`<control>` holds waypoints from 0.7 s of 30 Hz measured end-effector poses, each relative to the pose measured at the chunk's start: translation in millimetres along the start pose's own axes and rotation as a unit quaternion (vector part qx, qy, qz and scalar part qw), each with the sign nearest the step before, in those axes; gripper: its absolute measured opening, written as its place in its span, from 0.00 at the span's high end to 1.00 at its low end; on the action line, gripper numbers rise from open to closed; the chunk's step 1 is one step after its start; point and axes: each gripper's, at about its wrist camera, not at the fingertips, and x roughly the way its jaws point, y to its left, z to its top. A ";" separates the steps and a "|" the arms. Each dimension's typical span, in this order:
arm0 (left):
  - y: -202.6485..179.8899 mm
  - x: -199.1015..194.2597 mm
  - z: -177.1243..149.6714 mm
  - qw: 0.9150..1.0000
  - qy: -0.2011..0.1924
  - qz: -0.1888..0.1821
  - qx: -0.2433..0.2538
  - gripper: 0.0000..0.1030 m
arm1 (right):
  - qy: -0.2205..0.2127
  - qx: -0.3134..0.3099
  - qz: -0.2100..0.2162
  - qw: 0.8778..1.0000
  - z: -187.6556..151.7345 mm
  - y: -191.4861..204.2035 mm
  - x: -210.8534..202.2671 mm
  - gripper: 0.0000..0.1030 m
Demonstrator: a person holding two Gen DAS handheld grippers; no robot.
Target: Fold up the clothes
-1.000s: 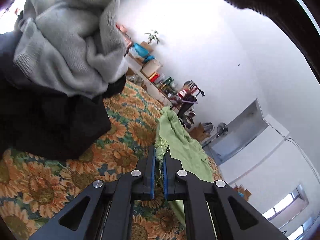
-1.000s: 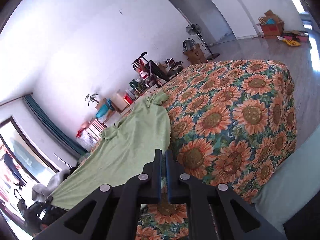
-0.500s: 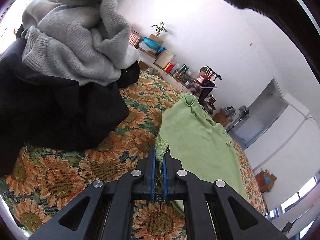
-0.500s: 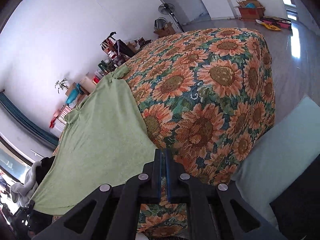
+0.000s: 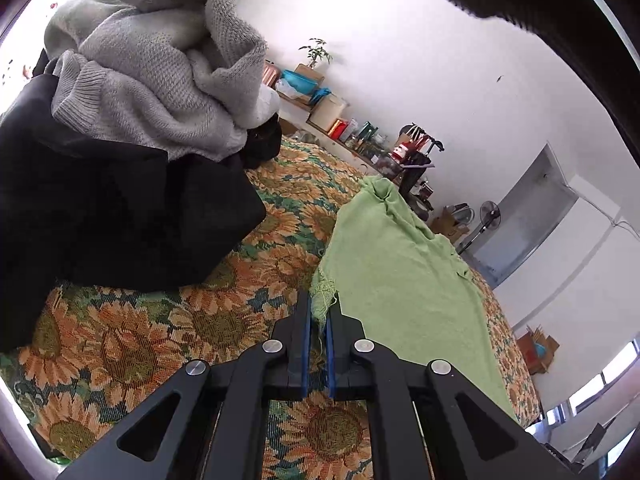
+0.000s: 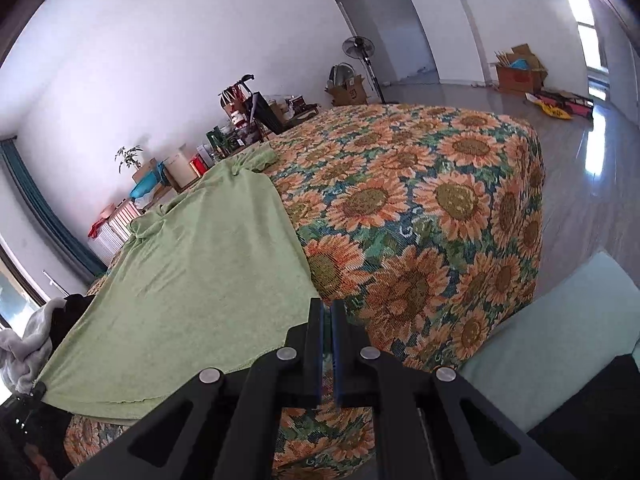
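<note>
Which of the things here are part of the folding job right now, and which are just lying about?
In the job:
- green garment, spread on the sunflower cover
- left claw, shut on a frayed corner of it
- right claw, shut at its near edge

Lying about:
- grey knit sweater on a black garment, heaped
- shelf clutter along the wall
- standing fan
- cardboard boxes

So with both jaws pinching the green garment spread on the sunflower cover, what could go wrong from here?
1. The left gripper pinches only a frayed corner of the green garment; it could slip out or tear threads.
2. The far end is bunched near the cover's back edge, so a fold may come out uneven.
3. The pile of black clothing and grey sweater lies close by; a swing that way could snag it.
</note>
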 end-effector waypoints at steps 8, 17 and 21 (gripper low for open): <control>-0.7 -11.0 4.8 1.000 -0.002 -0.019 0.007 0.94 | -0.025 -0.013 0.008 1.000 1.6 5.6 -11.5 0.96; 2.4 -22.8 3.9 1.000 -0.017 -0.024 0.000 0.94 | -0.056 -0.007 -0.005 0.998 9.0 4.1 -32.6 0.96; 4.2 -31.6 8.7 0.999 -0.015 -0.045 -0.008 0.94 | -0.054 0.007 0.014 0.998 14.9 1.9 -40.9 0.96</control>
